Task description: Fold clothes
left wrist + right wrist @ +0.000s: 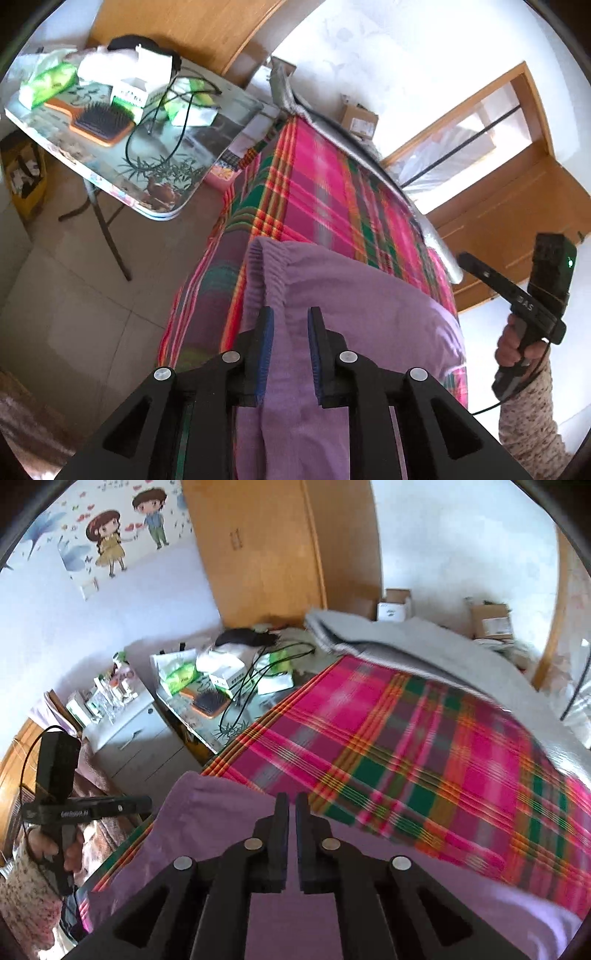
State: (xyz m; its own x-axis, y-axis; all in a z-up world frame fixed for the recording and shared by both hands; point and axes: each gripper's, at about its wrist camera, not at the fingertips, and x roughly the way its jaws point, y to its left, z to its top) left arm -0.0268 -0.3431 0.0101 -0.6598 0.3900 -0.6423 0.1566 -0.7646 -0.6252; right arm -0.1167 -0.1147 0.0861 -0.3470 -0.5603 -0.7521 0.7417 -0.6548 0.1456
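A purple garment with a ribbed waistband lies on a bed's pink, green and orange plaid sheet. My left gripper hovers over the waistband end. Its blue-padded jaws stand apart; the cloth shows through the gap and nothing is pinched. In the right wrist view the purple garment spreads across the near part of the plaid sheet. My right gripper is above it, jaws nearly together, with nothing seen between them. A hand in a speckled sleeve holds the other gripper's handle at the right.
A folding table beside the bed carries a hairbrush, boxes, packets and cables. A grey blanket lies along the bed's far side. A wooden wardrobe and a white nightstand stand beyond.
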